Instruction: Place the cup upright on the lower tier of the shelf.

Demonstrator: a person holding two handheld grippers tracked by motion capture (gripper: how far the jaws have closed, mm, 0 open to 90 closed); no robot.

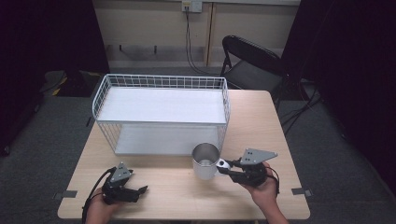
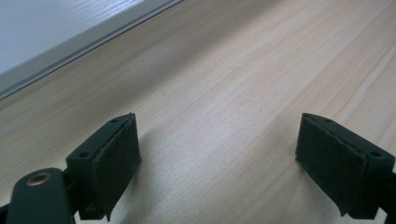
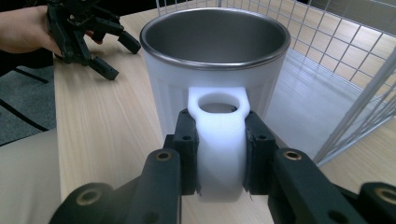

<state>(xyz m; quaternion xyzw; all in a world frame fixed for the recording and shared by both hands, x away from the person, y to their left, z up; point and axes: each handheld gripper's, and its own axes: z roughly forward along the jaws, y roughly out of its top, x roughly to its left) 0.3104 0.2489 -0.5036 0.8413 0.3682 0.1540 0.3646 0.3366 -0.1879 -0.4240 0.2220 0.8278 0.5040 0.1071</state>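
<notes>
The right gripper point(image 3: 219, 154) clamps the white mug point(image 1: 205, 161) by its handle point(image 3: 219, 140), steadying it upright before the wire rack point(image 1: 161, 114). The left gripper point(image 1: 133, 189) rests on the counter point(image 1: 173, 196), jaws spread, empty.

Nothing to read here: no lettering, label, brand mark or number shows on the mug point(image 3: 215, 70), the wire rack point(image 1: 161, 112) or the worktop point(image 1: 261, 126). The wall socket plate is too small to make out.

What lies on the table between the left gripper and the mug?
Nothing: in the high view, only bare wooden table lies between the left gripper and the mug.
</notes>
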